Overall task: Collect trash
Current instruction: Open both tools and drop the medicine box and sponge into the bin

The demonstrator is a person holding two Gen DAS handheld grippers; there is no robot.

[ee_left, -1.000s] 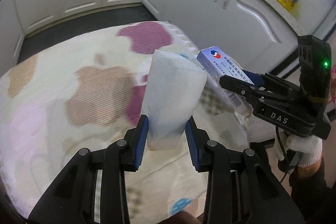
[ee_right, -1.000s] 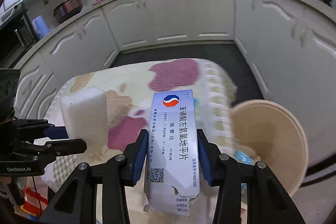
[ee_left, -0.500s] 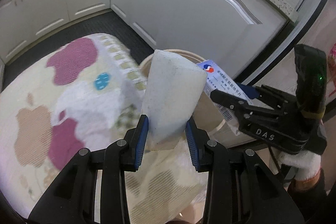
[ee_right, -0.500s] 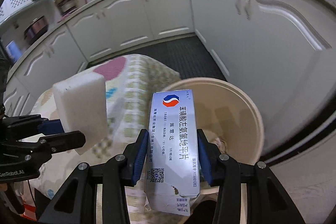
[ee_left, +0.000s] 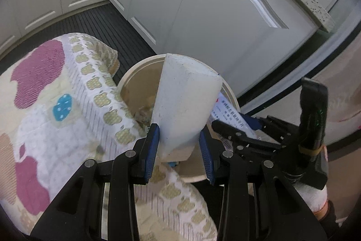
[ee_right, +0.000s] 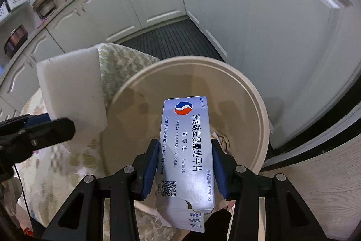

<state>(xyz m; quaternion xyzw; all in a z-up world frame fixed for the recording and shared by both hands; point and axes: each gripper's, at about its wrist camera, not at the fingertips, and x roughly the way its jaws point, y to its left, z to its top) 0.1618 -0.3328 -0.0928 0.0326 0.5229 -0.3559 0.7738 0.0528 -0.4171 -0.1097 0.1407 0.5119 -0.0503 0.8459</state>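
Left claw (ee_left: 179, 148) clamped, right claw (ee_right: 185, 164) clamped

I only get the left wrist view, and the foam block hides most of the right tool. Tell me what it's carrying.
Observer: The right tool is shut on a flat medicine box with a red and blue logo on its face.
Operator: Give me its place against the bin.
Observer: In the right wrist view, the box's far end lies over the open mouth of the bin.
Operator: Check the box's condition.
Observer: Its near end, behind the tool's tips, is torn and ragged.
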